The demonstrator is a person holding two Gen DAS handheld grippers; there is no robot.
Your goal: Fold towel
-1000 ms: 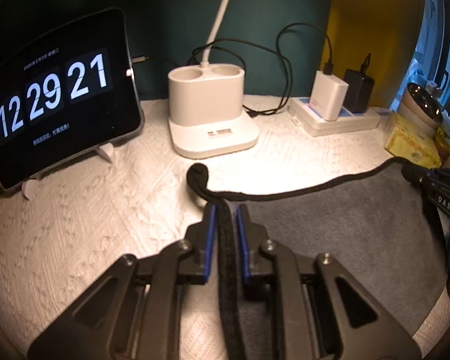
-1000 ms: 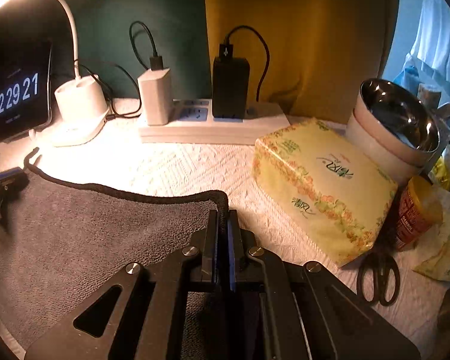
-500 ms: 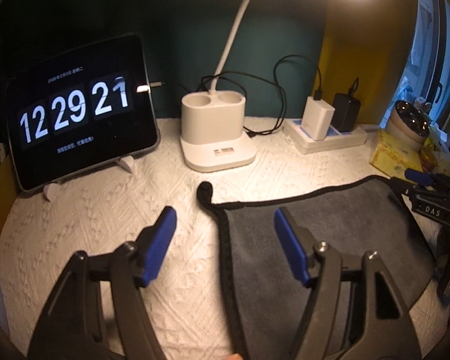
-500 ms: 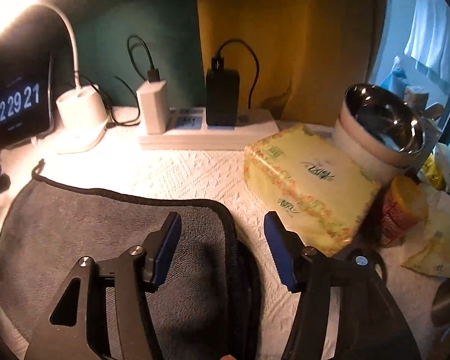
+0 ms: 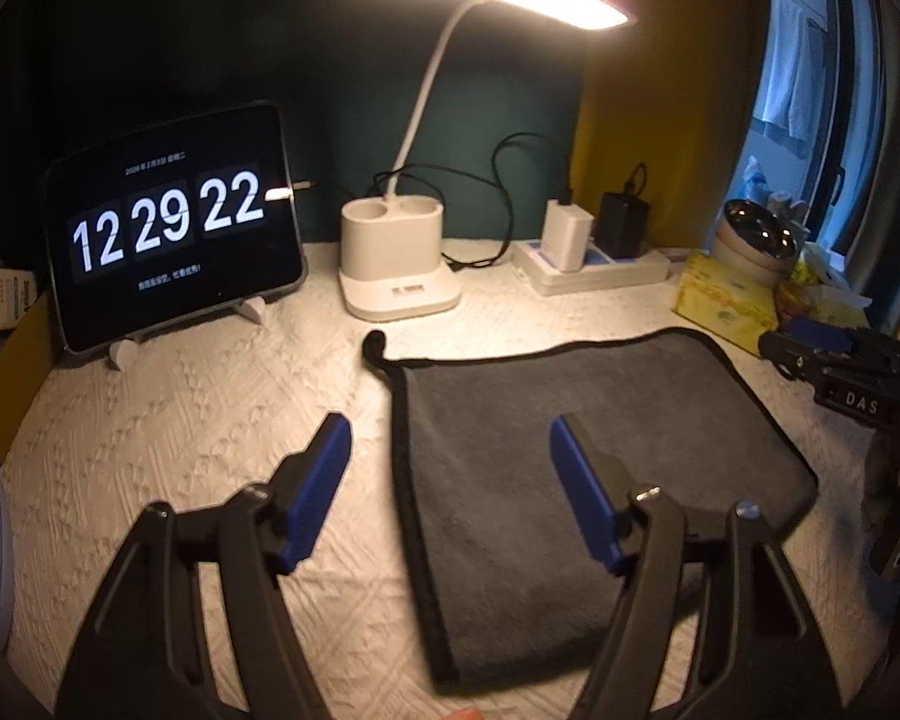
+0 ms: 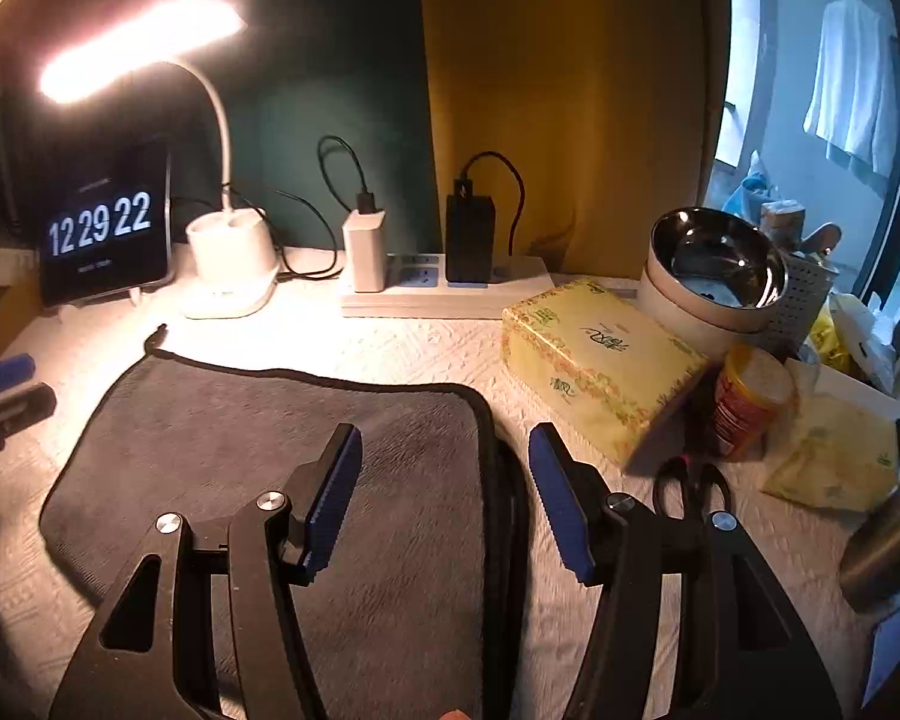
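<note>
A dark grey towel [image 5: 582,468] with black edging lies folded flat on the white textured table cover; it also shows in the right wrist view [image 6: 270,438]. My left gripper [image 5: 450,438] is open and empty, raised above the towel's left edge, which runs between its blue pads. My right gripper [image 6: 444,450] is open and empty above the towel's right edge. A small loop [image 5: 375,341] sticks out at the towel's far left corner. The right gripper's tip shows at the right of the left wrist view [image 5: 822,354].
At the back stand a tablet clock [image 5: 168,228], a white lamp base [image 5: 396,267] and a power strip with chargers [image 5: 594,258]. To the right are a yellow tissue box [image 6: 600,360], a steel bowl [image 6: 720,264], an orange jar [image 6: 747,402] and scissors [image 6: 690,486].
Both grippers opened and let go of the towel's edges, then lifted and drew back. The towel now lies flat. The clock changed from 21 to 22.
</note>
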